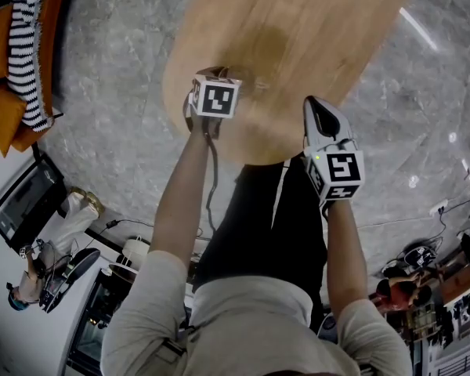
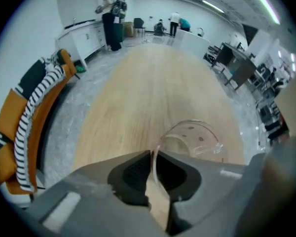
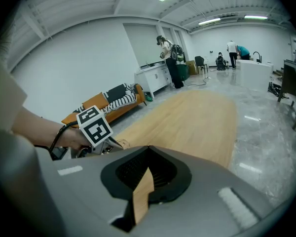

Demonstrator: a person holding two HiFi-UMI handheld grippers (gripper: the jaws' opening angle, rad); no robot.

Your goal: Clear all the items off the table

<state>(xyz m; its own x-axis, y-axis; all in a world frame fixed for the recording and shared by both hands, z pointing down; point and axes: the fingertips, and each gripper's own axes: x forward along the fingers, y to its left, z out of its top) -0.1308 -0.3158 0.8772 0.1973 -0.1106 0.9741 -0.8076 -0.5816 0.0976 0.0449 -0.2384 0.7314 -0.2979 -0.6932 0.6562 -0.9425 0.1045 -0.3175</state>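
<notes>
A clear plastic cup (image 2: 195, 137) lies tilted over the near end of the oval wooden table (image 2: 153, 83). Its thin rim runs between the jaws of my left gripper (image 2: 153, 157), which is shut on it. From the head view the left gripper (image 1: 218, 81) is over the table's (image 1: 298, 30) near edge, with the cup (image 1: 247, 78) only faintly visible beside the marker cube. My right gripper (image 1: 317, 106) hovers at the near right edge of the table. In the right gripper view its jaws (image 3: 148, 149) meet at the tips with nothing between them, and the left gripper's marker cube (image 3: 94, 125) shows at left.
An orange sofa with a striped cushion (image 1: 19, 61) stands on the grey floor left of the table (image 2: 29, 112). A person with a backpack (image 2: 107, 14) stands by a white counter far off. Desks and gear (image 2: 237, 63) line the right side.
</notes>
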